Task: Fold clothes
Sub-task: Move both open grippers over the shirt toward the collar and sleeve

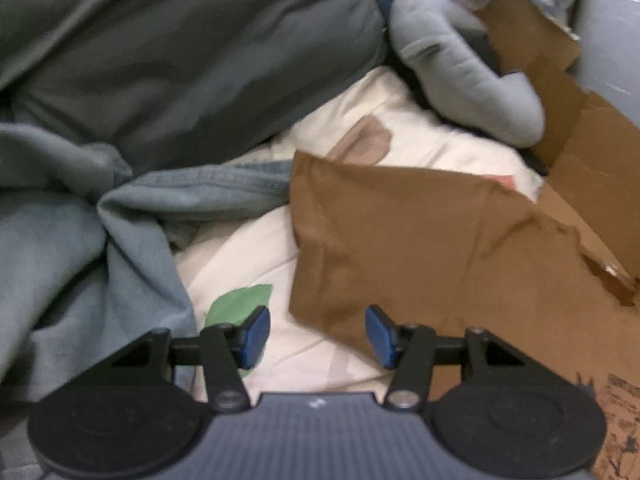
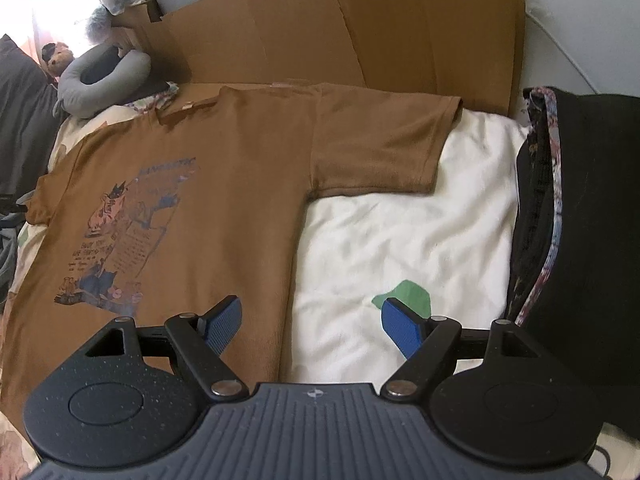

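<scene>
On the bed, at far left of the left wrist view, a heap of grey-green blankets (image 1: 100,120) bunches up against a blue-grey denim garment (image 1: 208,188). Just right of that, bare cream bedsheet (image 1: 248,256) shows, with a green leaf print on it. The left gripper (image 1: 317,334) hangs above this sheet with its blue pads (image 1: 254,334) spread wide and nothing between them; the right pad sits over the edge of one sleeve of the brown T-shirt (image 1: 400,240). Farther right, a grey neck pillow (image 1: 460,76) curls near flattened cardboard (image 1: 580,152) (this view is somewhat blurred).

From the right wrist camera, the brown T-shirt (image 2: 224,184) lies spread flat, print side up, a blue graphic on its chest and its collar toward the cardboard (image 2: 360,28) propped behind it. One sleeve stretches out rightward over the cream bedsheet (image 2: 400,232). The right gripper (image 2: 312,326) hovers at the shirt's side seam, fingers apart and empty: the left pad is over brown cloth, the right pad over bare sheet. At far right stands a dark pile of clothes (image 2: 580,220) with a patterned edge.
</scene>
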A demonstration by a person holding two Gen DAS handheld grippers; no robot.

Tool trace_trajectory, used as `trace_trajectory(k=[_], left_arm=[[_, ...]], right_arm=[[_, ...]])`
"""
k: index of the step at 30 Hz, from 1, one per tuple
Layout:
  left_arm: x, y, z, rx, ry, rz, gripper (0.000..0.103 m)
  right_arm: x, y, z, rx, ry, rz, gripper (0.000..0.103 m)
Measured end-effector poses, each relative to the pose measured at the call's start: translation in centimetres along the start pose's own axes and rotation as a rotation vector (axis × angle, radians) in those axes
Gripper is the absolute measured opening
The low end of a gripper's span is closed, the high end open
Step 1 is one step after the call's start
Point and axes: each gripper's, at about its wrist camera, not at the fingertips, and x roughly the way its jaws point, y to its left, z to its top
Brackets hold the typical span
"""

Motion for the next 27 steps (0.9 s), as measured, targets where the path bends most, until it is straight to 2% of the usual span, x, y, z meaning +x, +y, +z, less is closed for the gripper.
trace_trajectory(k=[10, 12, 14, 15, 17, 21, 24, 27], left_arm=[[4.5, 0.0, -1.1, 0.069, 0.028, 0.048, 0.052], [4.3, -0.5, -1.1, 0.085, 0.026, 0.069, 0.045], [4.0, -1.2, -0.9, 0.113, 0.028, 0.097, 0.016], [3.8, -1.5, -0.8, 0.126, 0.028, 0.111, 0.015], [3.4, -2.2, -0.6, 0.154, 0.030, 0.139, 0.006], [2.5, -2.9, 0.0, 0.202, 0.013, 0.204, 0.005], [3.1, -2.8, 0.0, 0.239, 0.048, 0.224, 0.006], [3.7, -2.8, 0.0, 0.260, 0.067, 0.247, 0.013]], right_arm=[[1.3, 0.6, -1.1, -0.023, 0.044, -0.006, 0.082], [1.6, 0.7, -1.2, -0.020, 0.044, -0.010, 0.082], [1.8, 0.6, -1.3, 0.002, 0.033, -0.006, 0.082], [1.8, 0.6, -1.3, 0.012, 0.028, 0.002, 0.082], [1.8, 0.7, -1.5, 0.014, 0.025, 0.014, 0.082], [2.0, 0.9, -1.7, 0.003, 0.030, 0.029, 0.082], [2.1, 0.6, -1.7, 0.023, 0.029, 0.034, 0.082], [2.5, 0.4, -1.6, 0.028, 0.033, 0.031, 0.082]])
